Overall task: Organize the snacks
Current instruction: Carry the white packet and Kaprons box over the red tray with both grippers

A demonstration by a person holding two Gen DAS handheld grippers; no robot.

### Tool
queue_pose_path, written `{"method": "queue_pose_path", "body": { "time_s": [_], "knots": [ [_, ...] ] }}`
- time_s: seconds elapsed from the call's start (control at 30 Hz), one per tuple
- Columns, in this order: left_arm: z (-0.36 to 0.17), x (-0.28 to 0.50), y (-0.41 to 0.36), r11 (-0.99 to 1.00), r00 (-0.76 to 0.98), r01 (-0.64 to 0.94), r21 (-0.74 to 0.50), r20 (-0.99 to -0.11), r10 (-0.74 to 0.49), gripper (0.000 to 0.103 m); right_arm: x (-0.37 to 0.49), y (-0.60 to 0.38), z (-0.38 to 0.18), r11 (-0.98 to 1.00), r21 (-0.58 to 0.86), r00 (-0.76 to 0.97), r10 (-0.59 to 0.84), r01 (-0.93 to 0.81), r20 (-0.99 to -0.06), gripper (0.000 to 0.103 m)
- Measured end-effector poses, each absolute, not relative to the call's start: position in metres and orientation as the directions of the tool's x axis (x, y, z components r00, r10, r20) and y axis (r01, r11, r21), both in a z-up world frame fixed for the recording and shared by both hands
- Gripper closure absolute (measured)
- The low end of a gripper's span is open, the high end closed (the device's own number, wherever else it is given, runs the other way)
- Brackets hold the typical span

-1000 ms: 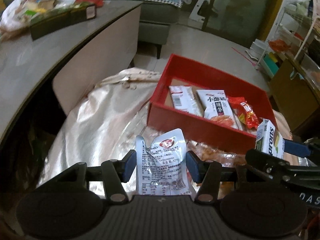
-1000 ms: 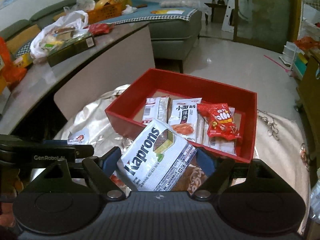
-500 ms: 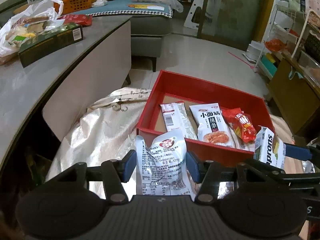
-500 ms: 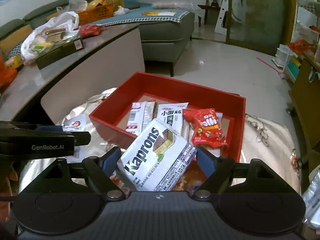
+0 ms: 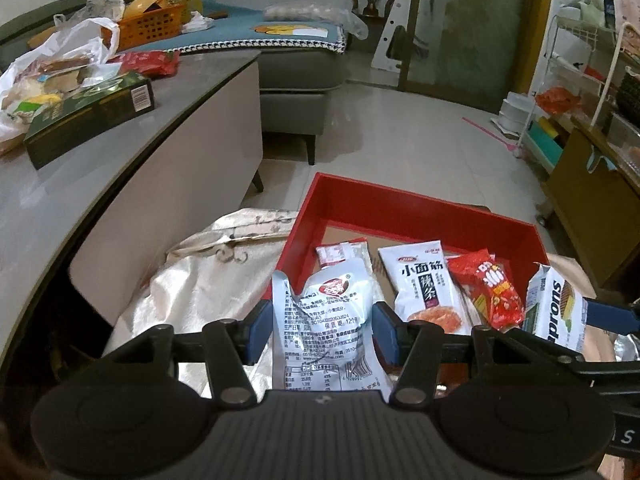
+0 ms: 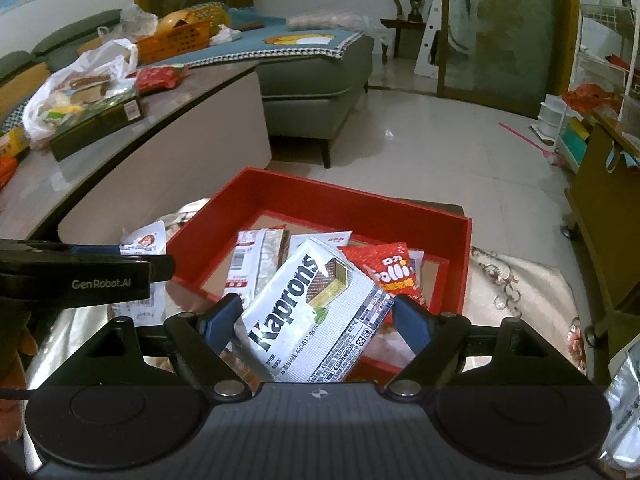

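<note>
Two grippers are showing, each carrying one packet. The left gripper (image 5: 322, 330) is clamping a silver pouch (image 5: 326, 332) with a red logo near its crumpled top and small black print down its back; the blue pads (image 5: 258, 330) are pressing on both its edges. The right gripper (image 6: 316, 322) is standing wider, closed on a white Kaprons wafer pack (image 6: 316, 312) lying slantwise between its pads, the wafer picture facing up.

Ahead of both tools one red tray (image 6: 456, 264) is sitting on a pale shiny cloth (image 5: 192, 292). Three packets are lying in it: a silver-and-white packet with a red label (image 6: 256, 264) towards the left, a white packet with black Chinese characters (image 5: 424, 284) in the middle, and a red snack bag (image 5: 490, 290) on the right.

Compared with a second ago, both cameras are looking from farther back: the tray is appearing smaller and lower in both views, and more of the grey counter (image 5: 60, 200), the sofa and the floor is coming into sight. The grips are staying as they were.

In the right view the left gripper's side is reaching in at the left, its pouch just beside the tray's left wall.
</note>
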State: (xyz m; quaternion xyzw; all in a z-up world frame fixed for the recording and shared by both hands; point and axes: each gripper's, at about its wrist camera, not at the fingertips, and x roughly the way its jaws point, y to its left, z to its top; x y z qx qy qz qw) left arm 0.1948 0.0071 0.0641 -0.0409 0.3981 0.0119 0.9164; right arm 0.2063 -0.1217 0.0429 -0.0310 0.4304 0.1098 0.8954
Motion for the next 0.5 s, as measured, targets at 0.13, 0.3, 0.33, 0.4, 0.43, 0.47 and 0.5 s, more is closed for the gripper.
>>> {"method": "queue_pose_path", "body": {
  "time_s": [0.13, 0.3, 0.33, 0.4, 0.43, 0.47, 0.5],
  "knots": [
    [0.065, 0.202, 0.001, 0.998, 0.692, -0.053, -0.047, -0.722, 0.003, 0.055, 0.214, -0.124, 0.04, 0.976, 0.039, 0.609, 0.163, -0.212, -0.777, 0.017],
    [0.063, 0.213, -0.002, 0.997, 0.691, -0.053, -0.055, -0.723, -0.003, 0.055, 0.22, -0.123, 0.04, 0.977, 0.034, 0.615, 0.16, -0.211, -0.772, 0.017],
    [0.062, 0.214, -0.003, 0.997, 0.691, -0.053, -0.053, -0.723, -0.002, 0.055, 0.221, -0.123, 0.04, 0.977, 0.035, 0.617, 0.16, -0.209, -0.77, 0.017],
    [0.061, 0.217, -0.004, 0.998, 0.692, -0.053, -0.045, -0.722, 0.004, 0.055, 0.224, -0.124, 0.04, 0.978, 0.039, 0.617, 0.161, -0.207, -0.77, 0.017],
    [0.061, 0.218, -0.005, 0.998, 0.693, -0.054, -0.042, -0.721, 0.007, 0.055, 0.225, -0.124, 0.039, 0.978, 0.039, 0.616, 0.16, -0.205, -0.771, 0.017],
    [0.061, 0.219, -0.005, 0.998, 0.693, -0.055, -0.041, -0.721, 0.009, 0.055, 0.226, -0.125, 0.038, 0.978, 0.039, 0.616, 0.159, -0.203, -0.772, 0.017],
    [0.061, 0.22, -0.005, 0.998, 0.693, -0.056, -0.043, -0.721, 0.008, 0.055, 0.227, -0.126, 0.037, 0.979, 0.04, 0.615, 0.158, -0.201, -0.773, 0.017]
  ]
}}
